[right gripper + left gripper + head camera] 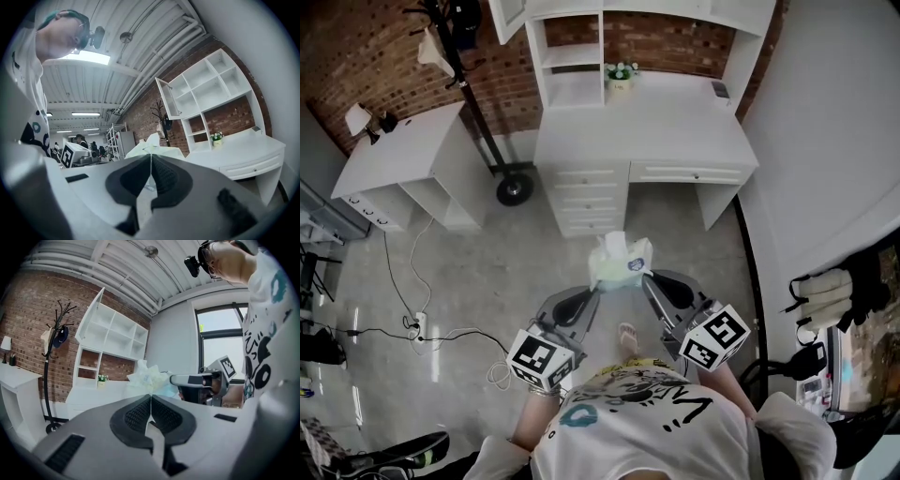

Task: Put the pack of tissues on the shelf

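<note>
Centre of the head view: soft, crinkled plastic pack of tissues (621, 261), a tissue tuft on top, in mid-air. Your left gripper (596, 291) and right gripper (645, 277) each pinch its thin wrap, ribbed black pads pressed together. Boxy white shelf (572, 91) sits upper centre, well apart.

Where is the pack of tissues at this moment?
Head view, centre: the pack of tissues is held above the floor, pinched by the left gripper and right gripper, in front of the white desk.

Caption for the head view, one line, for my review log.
Person's left gripper and right gripper pinch a tissue pack before a white desk.
</note>
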`<act>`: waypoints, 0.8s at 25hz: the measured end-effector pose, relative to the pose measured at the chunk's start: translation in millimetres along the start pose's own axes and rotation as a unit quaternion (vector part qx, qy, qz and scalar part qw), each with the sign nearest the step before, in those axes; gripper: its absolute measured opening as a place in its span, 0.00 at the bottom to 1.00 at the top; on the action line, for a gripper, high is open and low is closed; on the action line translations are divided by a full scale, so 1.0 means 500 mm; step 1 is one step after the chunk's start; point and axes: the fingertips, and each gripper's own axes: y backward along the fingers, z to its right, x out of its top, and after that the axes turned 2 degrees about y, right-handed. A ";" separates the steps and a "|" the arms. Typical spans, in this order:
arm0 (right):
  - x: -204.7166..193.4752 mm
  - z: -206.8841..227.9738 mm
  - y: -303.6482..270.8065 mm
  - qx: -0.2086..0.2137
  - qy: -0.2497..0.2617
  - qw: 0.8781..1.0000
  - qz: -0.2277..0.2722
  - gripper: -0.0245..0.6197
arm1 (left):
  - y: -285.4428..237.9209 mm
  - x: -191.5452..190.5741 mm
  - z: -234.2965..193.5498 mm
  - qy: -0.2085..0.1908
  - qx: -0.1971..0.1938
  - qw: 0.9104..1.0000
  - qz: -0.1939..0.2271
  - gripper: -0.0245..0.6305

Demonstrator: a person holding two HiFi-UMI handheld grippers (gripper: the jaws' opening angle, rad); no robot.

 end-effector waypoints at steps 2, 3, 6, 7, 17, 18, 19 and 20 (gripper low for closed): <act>0.012 0.027 -0.020 0.005 0.001 1.000 0.001 0.08 | -0.026 0.014 -0.020 0.000 0.005 1.000 0.004 0.06; 0.017 0.040 -0.028 0.007 0.001 1.000 0.001 0.08 | -0.039 0.019 -0.028 0.000 0.007 1.000 0.005 0.06; 0.028 0.078 -0.050 0.014 -0.001 1.000 -0.001 0.08 | -0.075 0.030 -0.052 0.000 0.013 1.000 0.005 0.06; 0.032 0.090 -0.056 0.017 -0.001 1.000 -0.001 0.08 | -0.087 0.034 -0.059 0.000 0.015 1.000 0.006 0.06; 0.071 0.199 -0.111 0.040 0.000 0.999 0.003 0.08 | -0.196 0.068 -0.117 0.000 0.033 0.999 0.013 0.06; 0.070 0.209 -0.117 0.043 0.000 0.999 0.001 0.08 | -0.207 0.067 -0.123 0.001 0.036 0.999 0.012 0.06; 0.069 0.218 -0.122 0.045 0.001 0.999 -0.001 0.08 | -0.216 0.066 -0.128 0.001 0.038 0.999 0.010 0.06; 0.068 0.226 -0.126 0.048 0.001 0.999 -0.002 0.08 | -0.226 0.065 -0.133 0.002 0.039 0.999 0.009 0.06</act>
